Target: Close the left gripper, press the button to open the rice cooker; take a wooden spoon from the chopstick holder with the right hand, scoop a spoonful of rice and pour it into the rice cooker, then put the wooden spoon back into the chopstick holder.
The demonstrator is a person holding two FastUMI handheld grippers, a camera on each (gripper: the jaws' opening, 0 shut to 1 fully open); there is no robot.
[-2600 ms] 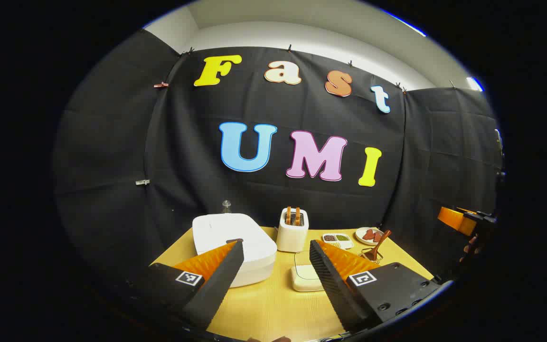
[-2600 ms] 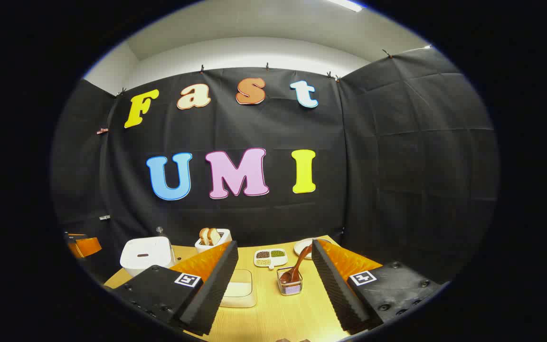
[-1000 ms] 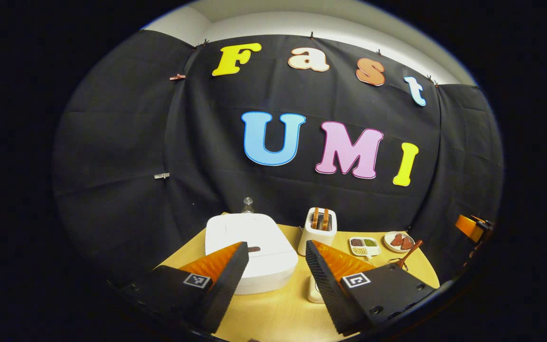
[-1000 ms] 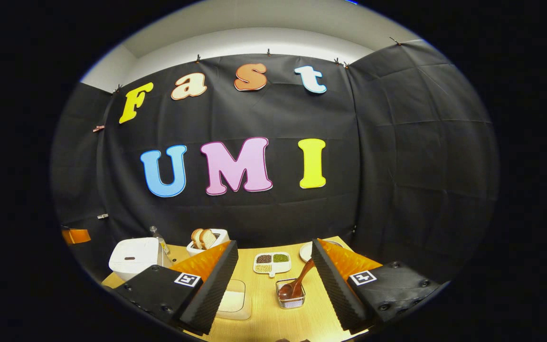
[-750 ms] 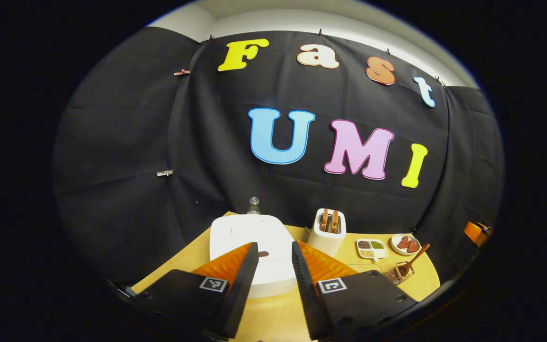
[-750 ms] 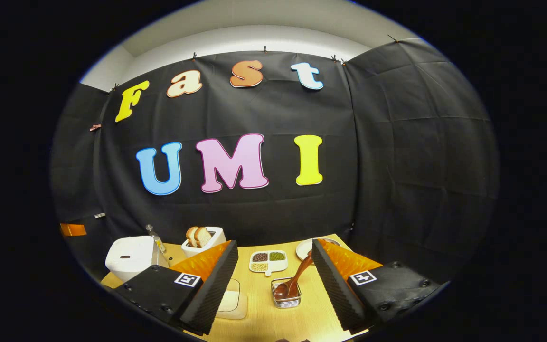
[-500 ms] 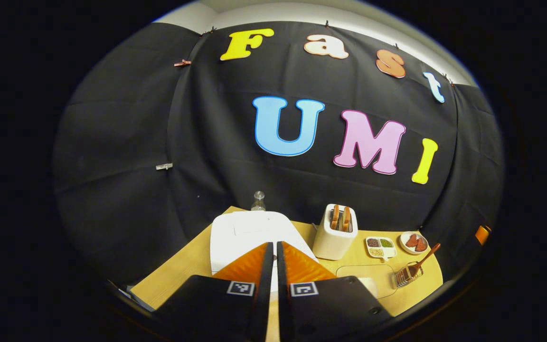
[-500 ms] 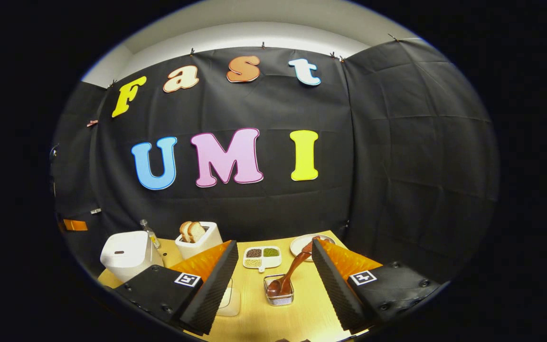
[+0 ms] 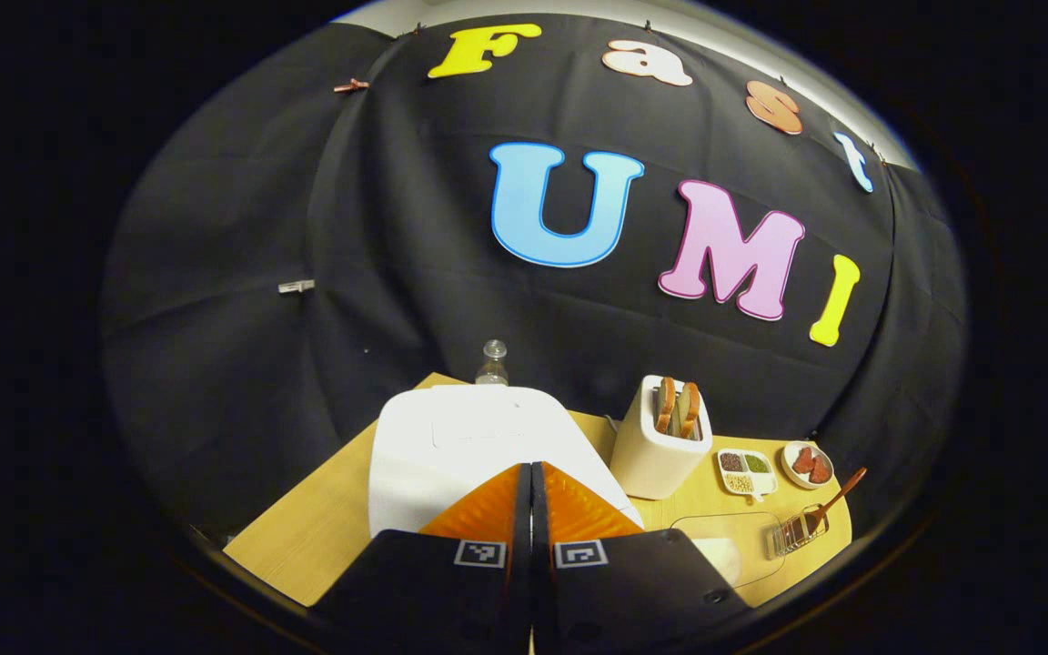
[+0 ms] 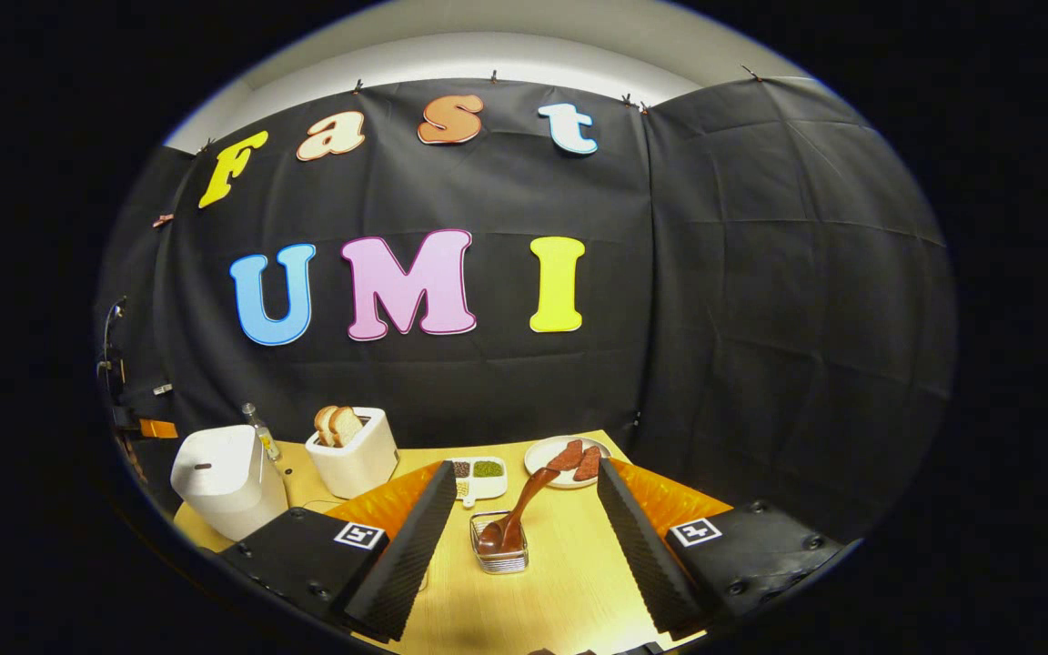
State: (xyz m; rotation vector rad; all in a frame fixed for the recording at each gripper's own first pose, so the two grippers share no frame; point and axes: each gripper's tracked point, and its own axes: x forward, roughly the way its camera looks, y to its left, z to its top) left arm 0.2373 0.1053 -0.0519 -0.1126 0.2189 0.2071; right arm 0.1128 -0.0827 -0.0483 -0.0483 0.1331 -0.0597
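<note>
The white rice cooker point(image 9: 478, 441) sits lid down on the wooden table point(image 9: 324, 537), directly ahead of my left gripper point(image 9: 531, 468). That gripper is shut with nothing between its fingers, its tips over the front of the cooker lid and hiding the button. In the right gripper view the cooker point(image 10: 219, 478) stands at the far left, a small dark button point(image 10: 203, 466) on its top. A wooden spoon point(image 10: 519, 505) leans in a wire holder point(image 10: 498, 550), between and just beyond the fingers of my open right gripper point(image 10: 526, 468). In the left gripper view the spoon point(image 9: 829, 505) and holder point(image 9: 792, 535) lie far right.
A white toaster point(image 9: 660, 441) with bread slices stands right of the cooker, with a small bottle point(image 9: 491, 362) behind the cooker. A clear-lidded container point(image 9: 729, 541), a sectioned dish of grains point(image 10: 480, 473) and a plate of reddish pieces point(image 10: 569, 455) share the table.
My left gripper closed from wide open to shut and moved in over the rice cooker. The right gripper stayed open and drew nearer the spoon holder.
</note>
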